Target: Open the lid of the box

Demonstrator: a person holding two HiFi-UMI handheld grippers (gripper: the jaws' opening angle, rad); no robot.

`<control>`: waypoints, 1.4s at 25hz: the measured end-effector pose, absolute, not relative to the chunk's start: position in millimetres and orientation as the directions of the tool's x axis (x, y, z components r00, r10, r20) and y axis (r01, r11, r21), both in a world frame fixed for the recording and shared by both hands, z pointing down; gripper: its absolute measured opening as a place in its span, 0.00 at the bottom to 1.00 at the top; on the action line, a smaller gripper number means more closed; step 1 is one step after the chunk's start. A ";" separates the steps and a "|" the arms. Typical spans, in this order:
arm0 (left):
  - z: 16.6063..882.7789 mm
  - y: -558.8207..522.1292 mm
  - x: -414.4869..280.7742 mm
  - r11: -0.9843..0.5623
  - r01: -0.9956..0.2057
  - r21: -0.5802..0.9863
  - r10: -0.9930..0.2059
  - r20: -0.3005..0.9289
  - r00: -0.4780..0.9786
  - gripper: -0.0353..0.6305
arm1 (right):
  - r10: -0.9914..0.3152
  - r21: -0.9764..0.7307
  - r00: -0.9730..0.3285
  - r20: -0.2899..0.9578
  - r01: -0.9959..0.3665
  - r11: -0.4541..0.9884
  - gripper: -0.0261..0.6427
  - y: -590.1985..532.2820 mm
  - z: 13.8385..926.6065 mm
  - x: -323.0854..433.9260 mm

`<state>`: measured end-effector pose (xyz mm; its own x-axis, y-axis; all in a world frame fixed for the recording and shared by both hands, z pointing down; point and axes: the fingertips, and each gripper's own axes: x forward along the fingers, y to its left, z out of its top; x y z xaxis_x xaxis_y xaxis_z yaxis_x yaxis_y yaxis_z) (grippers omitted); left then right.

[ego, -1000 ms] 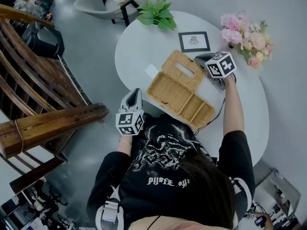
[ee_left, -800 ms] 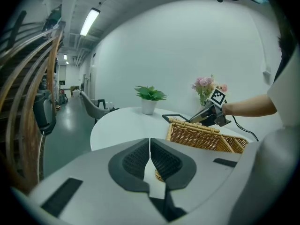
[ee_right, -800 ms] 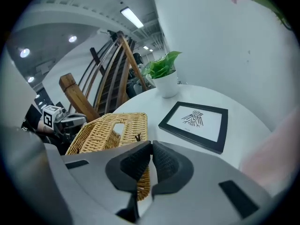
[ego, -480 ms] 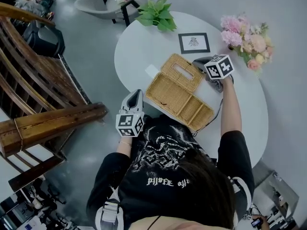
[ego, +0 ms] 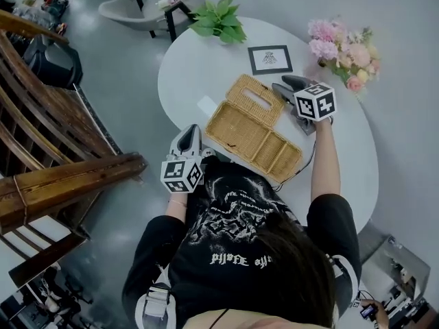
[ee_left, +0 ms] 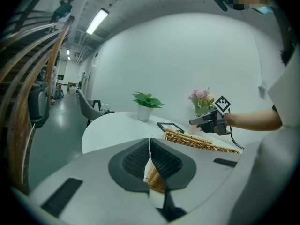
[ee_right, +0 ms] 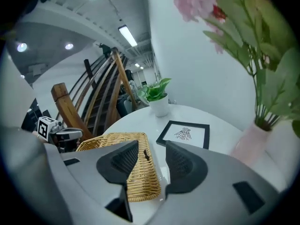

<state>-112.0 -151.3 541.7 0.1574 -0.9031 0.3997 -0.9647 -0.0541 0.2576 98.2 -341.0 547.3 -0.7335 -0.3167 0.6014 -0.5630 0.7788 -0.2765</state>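
Note:
The wicker box point(ego: 255, 140) sits on the white oval table point(ego: 199, 67) with its compartments showing. Its lid point(ego: 255, 100) is swung back and lies flat on the far side. My right gripper point(ego: 285, 86) hovers just right of the lid; its jaws have just been opening and stand open with nothing between them. In the right gripper view the gripper point(ee_right: 152, 146) looks over the lid point(ee_right: 145, 177) below. My left gripper point(ego: 188, 139) is shut and empty, off the table's near-left edge. The left gripper view shows the gripper point(ee_left: 150, 149) aimed at the box point(ee_left: 197, 141).
A framed picture point(ego: 269, 59) lies beyond the lid, with a potted plant point(ego: 218, 19) at the table's far edge and pink flowers point(ego: 343, 50) at the right. A white card point(ego: 206, 104) lies left of the box. A wooden stair railing point(ego: 62, 177) runs along the left.
The right gripper has opened its jaws, let go of the lid's edge and lifted slightly away from it. The lid stays flat. The left gripper has not moved.

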 end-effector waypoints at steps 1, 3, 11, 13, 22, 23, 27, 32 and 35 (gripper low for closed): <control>539.7 -153.2 -110.3 -0.070 -0.963 0.258 -0.905 0.390 0.170 0.09 | -0.353 -0.256 -0.726 0.589 -0.583 0.771 0.34 -338.5 541.0 100.0; 535.3 -157.3 -106.8 -0.105 -0.961 0.256 -0.907 0.372 0.199 0.09 | -0.430 -0.221 -0.707 0.562 -0.629 0.745 0.34 -333.5 528.8 104.0; 517.7 -173.0 -99.5 -0.226 -0.944 0.242 -0.894 0.333 0.299 0.09 | -0.700 -0.157 -0.574 0.425 -0.808 0.567 0.34 -299.5 486.8 111.8; 513.3 -175.6 -95.1 -0.263 -0.936 0.234 -0.884 0.329 0.331 0.09 | -0.728 -0.176 -0.552 0.407 -0.829 0.531 0.34 -286.4 484.4 111.4; 493.7 -193.2 -74.0 -0.426 -0.875 0.232 -0.835 0.272 0.478 0.09 | -0.837 -0.163 -0.427 0.342 -0.904 0.395 0.33 -242.9 475.3 103.8; 493.2 -194.5 -71.4 -0.436 -0.868 0.237 -0.831 0.266 0.489 0.09 | -0.846 -0.168 -0.409 0.341 -0.912 0.373 0.32 -238.9 477.8 105.4; 492.0 -195.8 -61.6 -0.481 -0.836 0.263 -0.806 0.242 0.540 0.09 | -0.875 -0.172 -0.350 0.335 -0.936 0.308 0.31 -220.8 486.0 110.0; 495.2 -194.7 -51.4 -0.523 -0.822 0.227 -0.784 0.250 0.568 0.09 | -0.900 -0.158 -0.295 0.321 -0.954 0.256 0.31 -199.9 491.7 110.6; 498.3 -193.9 -47.9 -0.533 -0.816 0.226 -0.779 0.246 0.577 0.09 | -0.911 -0.134 -0.264 0.318 -0.963 0.232 0.28 -189.0 495.3 107.8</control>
